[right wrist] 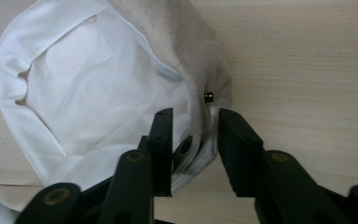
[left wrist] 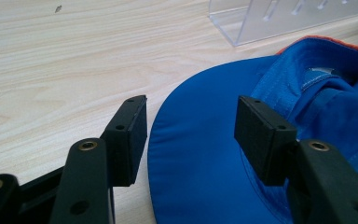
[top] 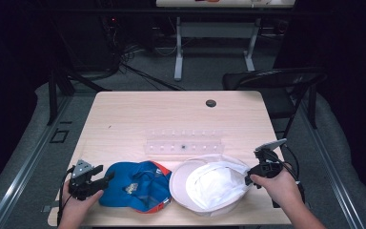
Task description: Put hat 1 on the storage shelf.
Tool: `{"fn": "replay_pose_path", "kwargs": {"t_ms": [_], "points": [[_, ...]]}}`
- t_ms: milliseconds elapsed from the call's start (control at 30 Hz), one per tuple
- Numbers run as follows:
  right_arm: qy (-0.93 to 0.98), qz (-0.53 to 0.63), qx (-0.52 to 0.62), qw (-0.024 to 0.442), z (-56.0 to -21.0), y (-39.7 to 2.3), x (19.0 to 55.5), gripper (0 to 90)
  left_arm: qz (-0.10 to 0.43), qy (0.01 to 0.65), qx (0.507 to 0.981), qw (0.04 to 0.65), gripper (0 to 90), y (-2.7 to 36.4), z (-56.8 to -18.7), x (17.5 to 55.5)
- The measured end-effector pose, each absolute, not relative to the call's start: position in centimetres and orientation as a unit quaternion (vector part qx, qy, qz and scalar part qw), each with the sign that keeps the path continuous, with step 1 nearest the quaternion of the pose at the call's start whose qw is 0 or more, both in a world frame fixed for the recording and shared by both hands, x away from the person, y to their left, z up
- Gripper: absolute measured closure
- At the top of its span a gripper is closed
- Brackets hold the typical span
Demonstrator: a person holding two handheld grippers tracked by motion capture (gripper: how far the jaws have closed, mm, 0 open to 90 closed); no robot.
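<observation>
A blue cap (top: 133, 186) with orange trim lies upside down at the table's front left, and its brim (left wrist: 205, 158) fills the lower part of the left gripper view. My left gripper (top: 98, 182) (left wrist: 191, 135) is open, its jaws straddling the brim's edge without pinching it. A white cap (top: 209, 185) (right wrist: 88, 93) lies upside down to the right of the blue one. My right gripper (top: 250, 174) (right wrist: 195, 144) stands at the white cap's right rim. Its jaws are narrowed around the rim fabric with its snap, and a small gap still shows.
A clear acrylic rack (top: 183, 143) (left wrist: 279, 18) stands mid-table behind the caps. A black grommet (top: 211, 103) sits near the far edge. A folding chair (top: 271, 83) stands off the table's far right corner. Bare wood lies behind the rack.
</observation>
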State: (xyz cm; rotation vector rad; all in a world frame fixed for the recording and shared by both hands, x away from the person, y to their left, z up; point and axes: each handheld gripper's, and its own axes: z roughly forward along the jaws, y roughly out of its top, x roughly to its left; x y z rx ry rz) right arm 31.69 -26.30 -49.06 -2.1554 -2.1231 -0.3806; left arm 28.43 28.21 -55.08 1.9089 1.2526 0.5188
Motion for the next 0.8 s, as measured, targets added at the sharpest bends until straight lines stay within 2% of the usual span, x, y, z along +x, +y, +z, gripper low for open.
{"fn": "replay_pose_path", "kwargs": {"t_ms": [133,400,733,800], "points": [[-0.705,-0.112,-0.699,0.038,-49.0,-25.9,31.7,75.6,0.204,0.494,0.749,0.391,44.7,28.3,-55.1,28.5],[-0.734,-0.078,-0.675,0.0,-48.8,-24.9,32.1,79.4,0.202,0.494,0.752,0.387,44.7,28.3,-55.1,28.5],[-0.733,-0.075,-0.676,0.007,-47.8,-24.9,33.2,79.8,0.204,0.494,0.75,0.389,44.7,28.3,-55.2,28.5],[-0.73,-0.081,-0.678,0.021,-47.6,-25.1,33.4,80.0,0.204,0.494,0.751,0.389,44.7,28.3,-55.1,28.5]]}}
